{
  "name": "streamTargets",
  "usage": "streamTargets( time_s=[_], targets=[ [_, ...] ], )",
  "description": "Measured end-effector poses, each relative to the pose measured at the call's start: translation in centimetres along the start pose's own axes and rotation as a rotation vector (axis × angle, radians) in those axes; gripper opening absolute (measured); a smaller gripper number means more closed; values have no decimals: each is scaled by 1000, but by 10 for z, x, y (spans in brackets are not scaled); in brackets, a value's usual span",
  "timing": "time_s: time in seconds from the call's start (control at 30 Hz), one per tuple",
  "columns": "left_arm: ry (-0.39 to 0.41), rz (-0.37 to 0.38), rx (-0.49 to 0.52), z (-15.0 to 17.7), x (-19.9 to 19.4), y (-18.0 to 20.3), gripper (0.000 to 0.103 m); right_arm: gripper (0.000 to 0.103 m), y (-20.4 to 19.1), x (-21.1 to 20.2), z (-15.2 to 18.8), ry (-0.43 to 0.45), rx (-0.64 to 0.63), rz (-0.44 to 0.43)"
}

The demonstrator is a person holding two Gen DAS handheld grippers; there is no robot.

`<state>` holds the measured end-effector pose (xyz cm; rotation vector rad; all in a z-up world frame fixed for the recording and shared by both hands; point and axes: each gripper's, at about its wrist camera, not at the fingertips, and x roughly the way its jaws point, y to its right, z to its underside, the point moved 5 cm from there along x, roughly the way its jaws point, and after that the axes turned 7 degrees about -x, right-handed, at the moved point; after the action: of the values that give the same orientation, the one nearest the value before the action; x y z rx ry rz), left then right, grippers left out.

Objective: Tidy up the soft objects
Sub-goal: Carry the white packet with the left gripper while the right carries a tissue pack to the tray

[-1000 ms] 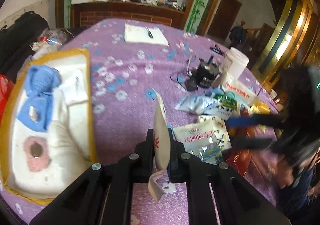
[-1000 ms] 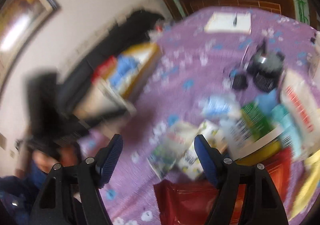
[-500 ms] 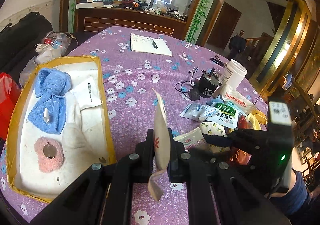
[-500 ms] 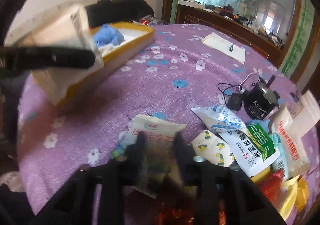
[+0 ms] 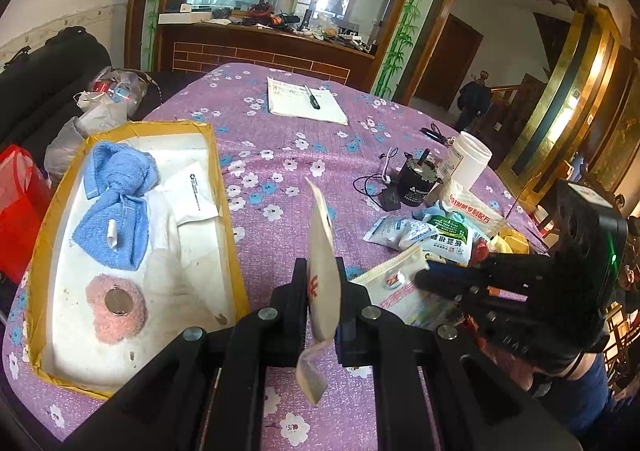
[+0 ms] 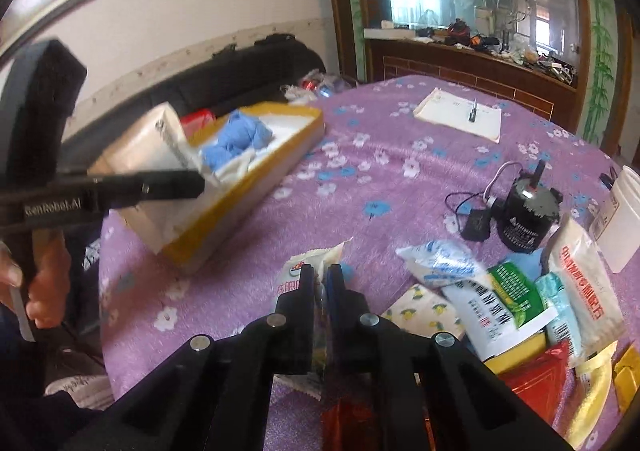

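My left gripper point(image 5: 322, 271) is shut on a flat cream packet point(image 5: 320, 235), held edge-on above the purple flowered tablecloth point(image 5: 280, 155). Just left of it lies a yellow-rimmed box point(image 5: 224, 211) holding a blue towel point(image 5: 116, 207), a pink round pad point(image 5: 116, 311) and a white sachet point(image 5: 194, 195). My right gripper point(image 6: 319, 271) is closing down on a white snack packet point(image 6: 298, 271), its pads pressing on it at the near edge of a pile of packets point(image 6: 500, 291). The right gripper point(image 5: 426, 275) and its packet point(image 5: 394, 291) also show in the left wrist view.
A black motor with a cable point(image 5: 416, 181), a white jar point(image 5: 468, 159) and a notebook with a pen point(image 5: 304, 103) lie farther back. A red bag point(image 5: 16, 207) and plastic bags point(image 5: 100, 103) sit beyond the box. A person's hand point(image 6: 44, 291) grips the left handle.
My right gripper came down open over the pile and shut on the white snack packet. The left gripper kept its cream packet and shifted slightly beside the box.
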<state>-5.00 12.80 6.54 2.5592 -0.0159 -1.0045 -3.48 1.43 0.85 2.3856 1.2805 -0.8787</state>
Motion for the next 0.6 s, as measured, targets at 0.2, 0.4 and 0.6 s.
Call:
streamTargets(
  time_s=[0.2,0.4,0.6],
  targets=[
    [23,7,-12,-5,-9,-8,10,8,4,-18,-11,95,33,-22],
    [43,5,-37,-11,-17,-26,10,8,5,-26,-23,130,80,-47],
    [55,-4,-73,-15,-20,-52,10,8,-4,-24,-48,164,105,-75]
  ],
)
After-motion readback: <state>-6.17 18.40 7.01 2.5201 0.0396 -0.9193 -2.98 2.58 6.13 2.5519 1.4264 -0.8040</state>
